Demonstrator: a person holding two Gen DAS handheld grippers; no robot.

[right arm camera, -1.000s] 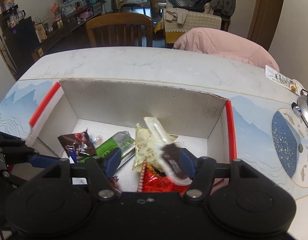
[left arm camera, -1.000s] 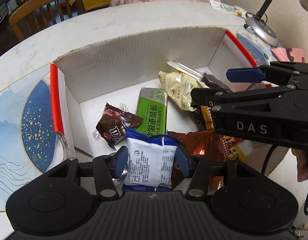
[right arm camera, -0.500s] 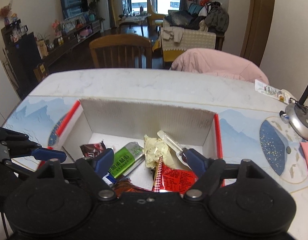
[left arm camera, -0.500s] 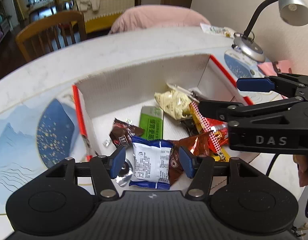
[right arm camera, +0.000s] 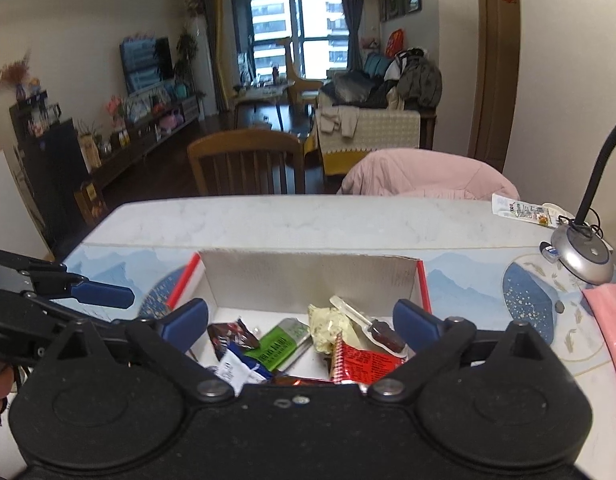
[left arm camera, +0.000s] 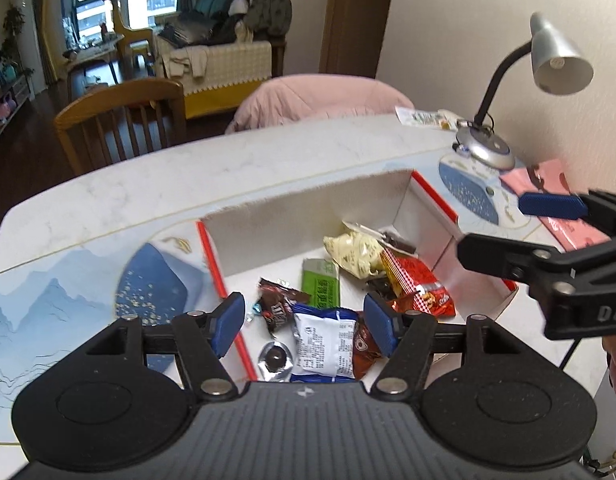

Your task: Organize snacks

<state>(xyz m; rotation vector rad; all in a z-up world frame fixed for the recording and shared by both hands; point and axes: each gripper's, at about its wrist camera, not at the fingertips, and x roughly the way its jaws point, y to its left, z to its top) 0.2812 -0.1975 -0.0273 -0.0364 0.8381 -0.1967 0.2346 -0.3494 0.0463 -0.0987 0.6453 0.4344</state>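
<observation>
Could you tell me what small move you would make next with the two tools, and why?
I would probably look for a snack still outside the box, such as the packet at the table's far edge. Both the left tool and right tool have just opened, with no pad touching anything, and the other snacks, such as the blue-and-white packet, already lie in the box.

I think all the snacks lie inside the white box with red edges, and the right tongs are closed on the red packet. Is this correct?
Not quite. The right tongs are open and hold nothing; their jaws have just been opening. The right wrist view shows the red packet lying free in the white box among the other snacks.
</observation>
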